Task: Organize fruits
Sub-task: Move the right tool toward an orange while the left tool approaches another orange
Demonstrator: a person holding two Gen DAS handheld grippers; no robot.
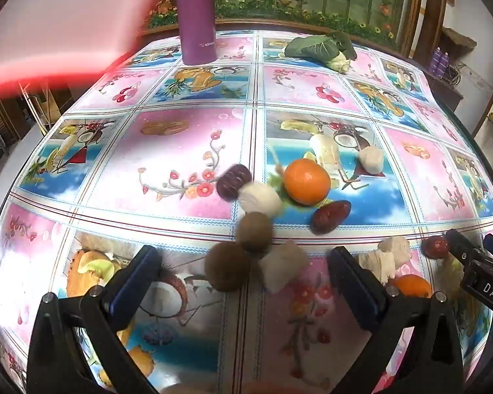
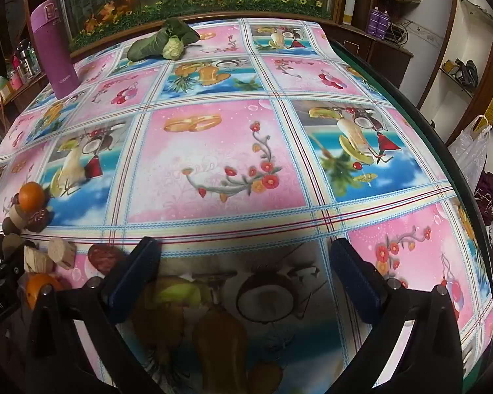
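Fingers [image 1: 148, 259]: both pairs spread | fruits [image 1: 307, 182] loose on tablecloth [image 1: 180, 144]

Purple flask [image 1: 199, 16] upright at far edge of patterned tablecloth [image 1: 180, 151]. Leafy green vegetable [image 1: 322, 49] lying near far edge, well apart from flask. Behind: planter of artificial flowers [image 2: 194, 0]. White plastic bag [image 2: 473, 151] hanging at right.

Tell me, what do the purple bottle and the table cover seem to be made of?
Bottle: probably painted metal, like a thermos. It has a smooth matte purple wall and small printed lettering near the base, but plastic is possible.
Cover: likely vinyl or oilcloth. It has a glossy printed pattern, shows soft reflections, and lies flat without cloth folds.
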